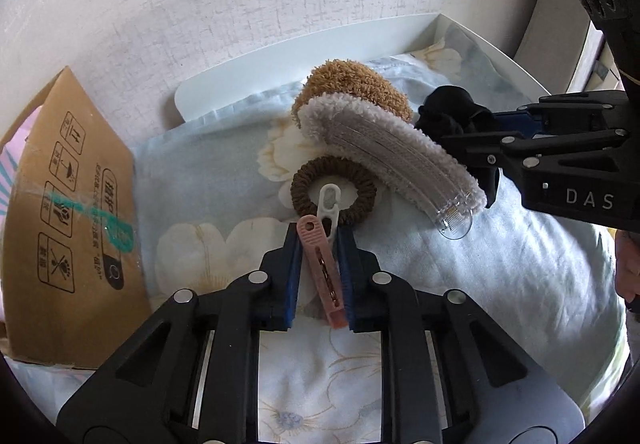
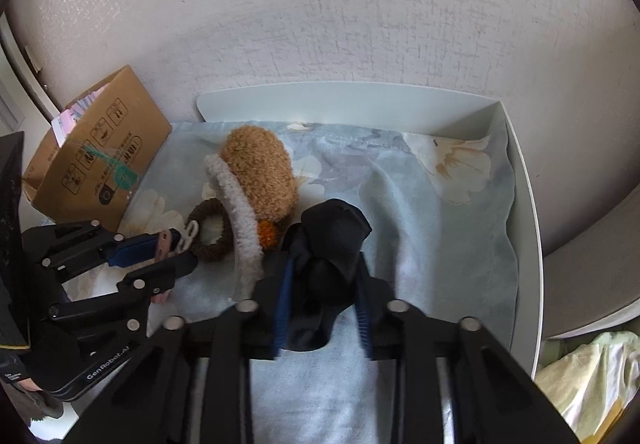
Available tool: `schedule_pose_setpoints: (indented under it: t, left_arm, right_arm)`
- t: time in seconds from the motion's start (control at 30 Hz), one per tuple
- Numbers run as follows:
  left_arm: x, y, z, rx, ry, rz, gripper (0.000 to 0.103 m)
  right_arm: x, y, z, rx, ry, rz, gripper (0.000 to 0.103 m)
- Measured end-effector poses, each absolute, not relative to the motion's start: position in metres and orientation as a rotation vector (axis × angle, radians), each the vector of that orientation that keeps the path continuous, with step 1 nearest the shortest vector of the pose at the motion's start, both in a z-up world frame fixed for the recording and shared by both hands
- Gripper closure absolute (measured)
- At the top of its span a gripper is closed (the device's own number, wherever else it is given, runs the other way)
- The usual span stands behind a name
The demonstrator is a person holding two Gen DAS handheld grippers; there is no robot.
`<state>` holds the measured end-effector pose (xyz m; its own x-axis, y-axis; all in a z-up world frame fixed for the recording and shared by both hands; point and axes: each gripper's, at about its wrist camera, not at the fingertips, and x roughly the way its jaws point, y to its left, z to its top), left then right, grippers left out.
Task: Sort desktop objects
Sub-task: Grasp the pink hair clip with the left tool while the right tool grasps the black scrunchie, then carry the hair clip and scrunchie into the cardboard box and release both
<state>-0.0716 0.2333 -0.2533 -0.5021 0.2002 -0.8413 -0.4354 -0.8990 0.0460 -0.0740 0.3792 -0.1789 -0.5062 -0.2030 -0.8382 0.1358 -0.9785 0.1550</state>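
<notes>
- Pink clip (image 1: 322, 271): clamped between the fingers of the left gripper (image 1: 318, 244), its tip just short of the brown scrunchie (image 1: 335, 191). A white plastic clip (image 1: 329, 206) stands beside it, its upper end over the scrunchie's hole; whether the fingers pinch that one too, I cannot tell.
- Black fabric piece (image 2: 332, 244): bunched between the narrow-set fingers of the right gripper (image 2: 326, 284), which press on it from both sides. It sits about mid-cloth, nearer the right wall of the tray (image 2: 524, 204).
- Not gripped: the scrunchie, a grey fluffy headband (image 1: 384, 148) with a clear end piece, and a tan plush item (image 1: 352, 88) behind it, all clustered in the middle, toward the back edge.
- Carrier: a white walled tray lined with floral cloth (image 1: 500, 264). A cardboard box (image 1: 68, 212) stands off its left edge.
- Progress, judged: early. Two items are gripped, neither visibly lifted clear or dropped anywhere; at least three wait. No sorting destination is evident; the box is a guess only.
</notes>
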Motion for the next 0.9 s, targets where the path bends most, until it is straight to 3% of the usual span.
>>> schedule_pose_setpoints:
  t: [0.13,0.57,0.9]
  left_arm:
    - [-0.071,0.231,-0.251,-1.29,0.366,2.425,0.093]
    - [-0.053,0.225,-0.211,-1.123,0.326,2.452,0.093]
    - [-0.035,0.187,-0.152,-0.998,0.254,2.478,0.093]
  right_arm:
    - [-0.07,0.383,-0.174,1.407,-0.117,-2.597,0.087]
    - [-0.047,0.399,-0.14,1.38,-0.187,-2.724,0.088]
    - [-0.027,0.364,-0.099,1.327,-0.092,-2.795,0.088]
